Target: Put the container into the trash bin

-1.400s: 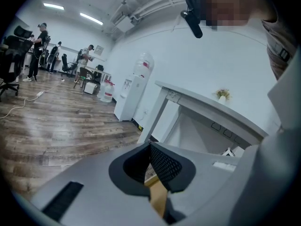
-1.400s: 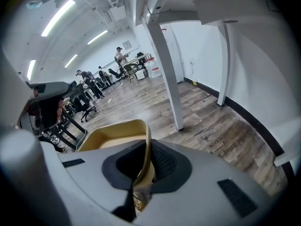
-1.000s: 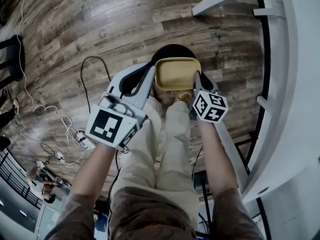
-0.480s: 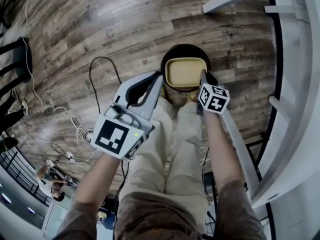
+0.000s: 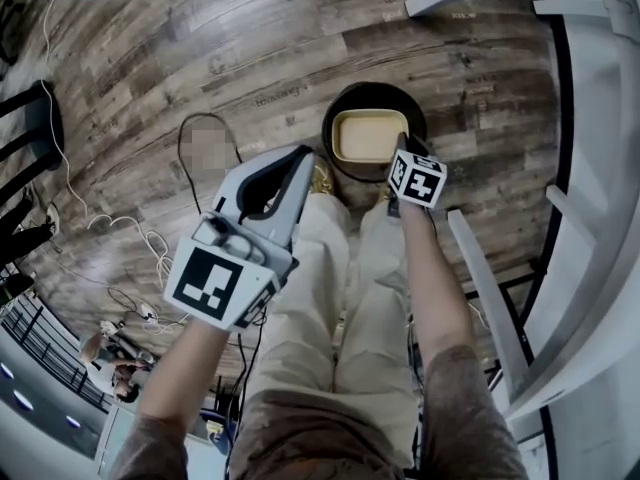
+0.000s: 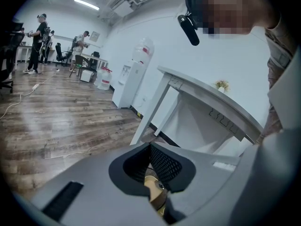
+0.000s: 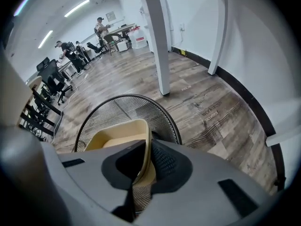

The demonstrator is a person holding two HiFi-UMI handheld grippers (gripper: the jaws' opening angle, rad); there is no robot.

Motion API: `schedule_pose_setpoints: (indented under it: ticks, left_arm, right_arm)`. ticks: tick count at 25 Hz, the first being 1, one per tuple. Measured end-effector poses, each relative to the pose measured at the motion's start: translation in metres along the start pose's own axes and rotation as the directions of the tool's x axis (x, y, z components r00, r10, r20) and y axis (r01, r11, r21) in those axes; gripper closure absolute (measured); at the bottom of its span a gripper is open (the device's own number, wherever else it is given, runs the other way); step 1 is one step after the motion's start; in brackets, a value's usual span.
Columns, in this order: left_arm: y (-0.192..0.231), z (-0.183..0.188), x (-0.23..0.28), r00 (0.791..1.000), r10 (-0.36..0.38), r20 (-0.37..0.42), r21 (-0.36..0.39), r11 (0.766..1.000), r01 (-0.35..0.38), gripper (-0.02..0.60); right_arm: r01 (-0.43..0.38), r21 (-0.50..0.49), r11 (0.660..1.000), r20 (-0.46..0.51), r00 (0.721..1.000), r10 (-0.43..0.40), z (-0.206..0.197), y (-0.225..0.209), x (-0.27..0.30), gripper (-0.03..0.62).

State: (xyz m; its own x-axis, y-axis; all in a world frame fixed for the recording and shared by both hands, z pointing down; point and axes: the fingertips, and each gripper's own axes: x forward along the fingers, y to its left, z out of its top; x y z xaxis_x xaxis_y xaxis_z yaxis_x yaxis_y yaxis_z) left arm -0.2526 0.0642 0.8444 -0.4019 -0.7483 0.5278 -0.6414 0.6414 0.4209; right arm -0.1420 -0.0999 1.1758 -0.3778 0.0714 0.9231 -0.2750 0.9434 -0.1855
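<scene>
Over trash bin (image 7: pixel 120 108) | right hand-held gripper (image 7: pixel 146 147) pinches container (image 7: pixel 113 134) rim

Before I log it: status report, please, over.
Right gripper shut on container rim. Left gripper shut, empty. Container over trash bin, not released. Nothing blocking.
</scene>
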Motion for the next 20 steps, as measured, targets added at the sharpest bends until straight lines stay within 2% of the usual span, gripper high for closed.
schedule_pose_setpoints:
  ticks: [8,20]
  left_arm:
    - [0.001,-0.011,0.001,0.999,-0.019,-0.030,-0.004,1.000,0.019,0.578]
    - [-0.003,-0.027,0.008,0.998,-0.035,-0.060,-0.038,0.999,0.033,0.578]
  right_arm:
    - [0.043,0.035,0.998,-0.041,0.998,-0.041,-0.012,-0.004,0.008,0.551]
    - [-0.027,0.067,0.997,-0.021,0.999,0.028,-0.007,0.005,0.008,0.491]
